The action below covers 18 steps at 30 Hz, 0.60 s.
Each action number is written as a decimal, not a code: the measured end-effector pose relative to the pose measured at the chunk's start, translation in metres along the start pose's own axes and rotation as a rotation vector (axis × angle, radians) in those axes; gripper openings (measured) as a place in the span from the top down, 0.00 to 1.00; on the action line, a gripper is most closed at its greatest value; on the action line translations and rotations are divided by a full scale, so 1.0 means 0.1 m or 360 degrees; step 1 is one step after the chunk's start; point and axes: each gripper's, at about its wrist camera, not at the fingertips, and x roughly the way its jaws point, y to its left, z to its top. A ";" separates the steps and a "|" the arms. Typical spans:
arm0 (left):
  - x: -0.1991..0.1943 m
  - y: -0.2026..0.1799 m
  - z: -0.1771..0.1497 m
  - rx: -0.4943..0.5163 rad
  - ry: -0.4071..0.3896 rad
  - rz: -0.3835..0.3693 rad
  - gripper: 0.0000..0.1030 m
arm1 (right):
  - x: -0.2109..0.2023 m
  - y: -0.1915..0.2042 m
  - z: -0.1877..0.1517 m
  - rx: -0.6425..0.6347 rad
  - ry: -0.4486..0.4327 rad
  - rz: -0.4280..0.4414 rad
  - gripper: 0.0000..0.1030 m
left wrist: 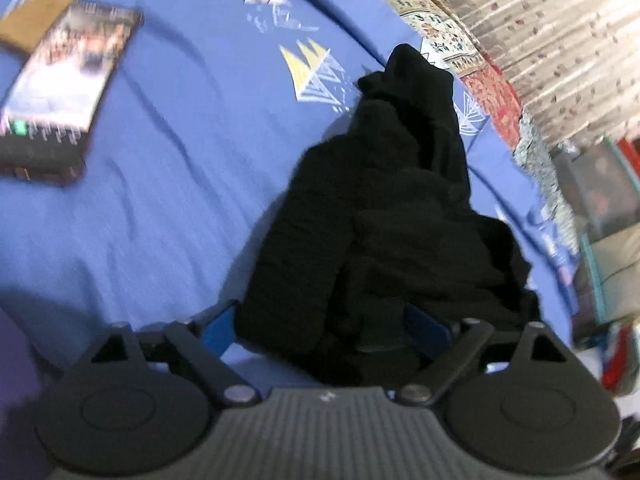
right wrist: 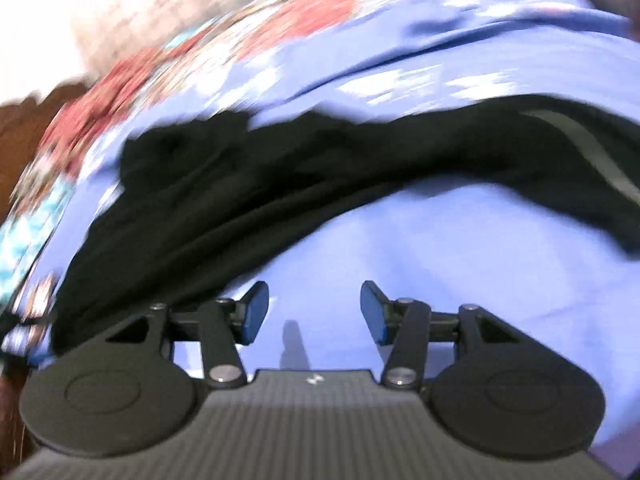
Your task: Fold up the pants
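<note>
1. The left tool [left wrist: 332, 332] has black cloth of the pants [left wrist: 380, 208] lying between its blue fingers [left wrist: 219, 330], but the cloth hides the tips, so I cannot tell if the jaws are pressed on it or only pushed into it.
2. The right tool [right wrist: 314, 308] is spread, with nothing between its blue pads [right wrist: 256, 308]; below it there is only the blue bed sheet [right wrist: 400, 264].
3. The pants [right wrist: 280, 176] lie on the bed as a bunched, twisted strip. One end is at the left tool, and the far end reaches close to the bed edge where the patterned cover [left wrist: 492, 92] begins.
4. Risk: if the left tool has only a thin layer, the cloth may slip out when it is lifted, and the heap will fall back more tangled.
5. Risk: the pants are crumpled, not flat. I think a fold made now would keep the wrinkles inside and come out uneven.
6. Risk: pulling toward the patterned edge could drag the far end off the bed.
7. Risk: a phone [left wrist: 64, 88] lies on the sheet [left wrist: 180, 160] on the other side, with a tan object [left wrist: 34, 20] beside it, well apart from the pants. A wide sweep of the cloth that way could hit it.
8. Open room: between the pants and the phone the sheet is bare, and also in front of the right tool. This seems the best place for spreading.
</note>
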 end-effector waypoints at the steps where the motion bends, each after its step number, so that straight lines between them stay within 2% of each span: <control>1: 0.02 0.00 0.00 -0.0031 0.0007 -0.0010 0.10 | -0.09 -0.15 0.02 0.0054 -0.0054 -0.0053 0.48; 3: 0.09 -0.02 -0.04 -0.0060 0.0000 0.0016 0.11 | -0.22 -0.38 0.05 0.0160 -0.0126 -0.0117 0.48; 6: 0.12 -0.06 -0.06 -0.0061 -0.0037 0.0114 0.32 | -0.38 -0.79 0.05 0.0433 -0.0235 -0.0179 0.46; 7: 0.11 -0.06 -0.06 -0.0056 -0.0052 0.0153 0.45 | -0.41 -0.90 0.02 0.0530 -0.0259 -0.0187 0.46; 9: 0.11 -0.07 -0.04 -0.0046 -0.0057 0.0193 0.53 | -0.46 -1.14 -0.02 0.0717 -0.0288 -0.0217 0.46; 11: 0.10 -0.09 -0.02 -0.0043 -0.0062 0.0216 0.63 | -0.48 -1.26 -0.07 0.0849 -0.0298 -0.0304 0.46; 13: 0.09 -0.15 -0.02 -0.0009 -0.0071 0.0250 0.65 | -0.55 -1.34 -0.14 0.0950 -0.0343 -0.0382 0.46; 16: 0.03 -0.22 0.00 0.0038 -0.0093 0.0271 0.67 | -0.64 -1.41 -0.22 0.0999 -0.0415 -0.0405 0.46; 18: -0.01 -0.24 0.01 0.0050 -0.0104 0.0276 0.68 | -0.56 -1.47 -0.19 0.0999 -0.0376 -0.0410 0.46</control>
